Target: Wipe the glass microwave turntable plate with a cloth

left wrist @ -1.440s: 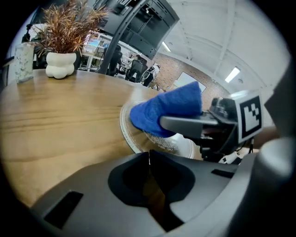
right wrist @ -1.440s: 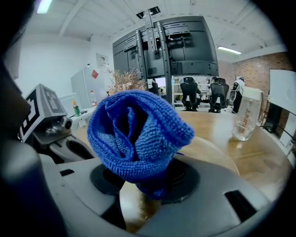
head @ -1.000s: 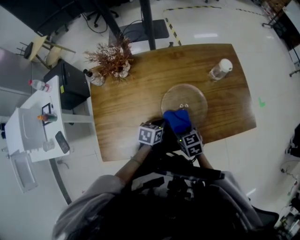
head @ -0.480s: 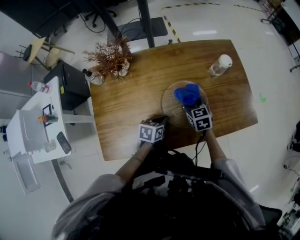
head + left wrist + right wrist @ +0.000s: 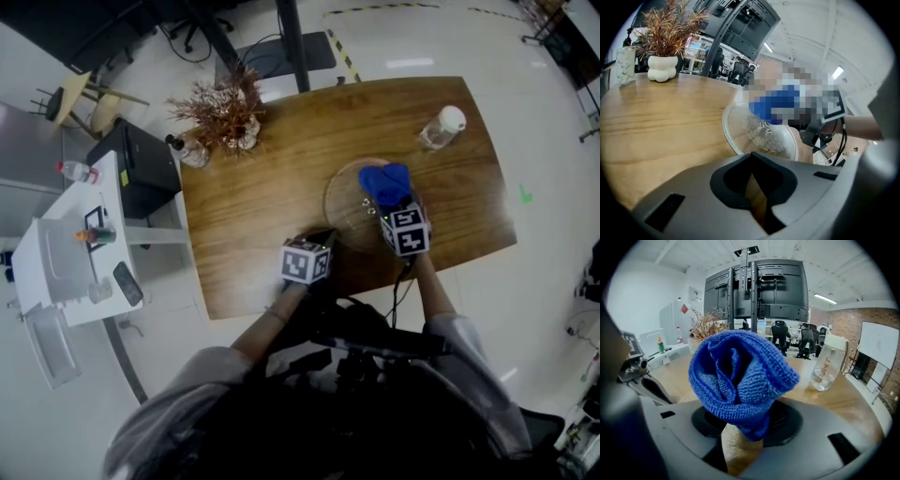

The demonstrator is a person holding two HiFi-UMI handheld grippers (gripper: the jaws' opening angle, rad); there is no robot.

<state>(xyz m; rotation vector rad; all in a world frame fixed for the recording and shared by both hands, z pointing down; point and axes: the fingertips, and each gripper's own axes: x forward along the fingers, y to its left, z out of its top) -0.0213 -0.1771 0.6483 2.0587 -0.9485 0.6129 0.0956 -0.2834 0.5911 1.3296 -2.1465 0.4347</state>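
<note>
The right gripper [image 5: 743, 446] is closed on the blue cloth [image 5: 740, 376], directly over the far-right part of the glass plate [image 5: 345, 204] on the table [image 5: 262, 206]. The left gripper [image 5: 752, 197], closed and empty, is beside its near-left rim.

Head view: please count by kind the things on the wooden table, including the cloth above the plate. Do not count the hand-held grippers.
Glass plate: 1
Blue cloth: 1
Bottles: 2 (white-capped bottle, small bottle beside the plant)
Vase with dried plant: 1
Total: 5
</note>
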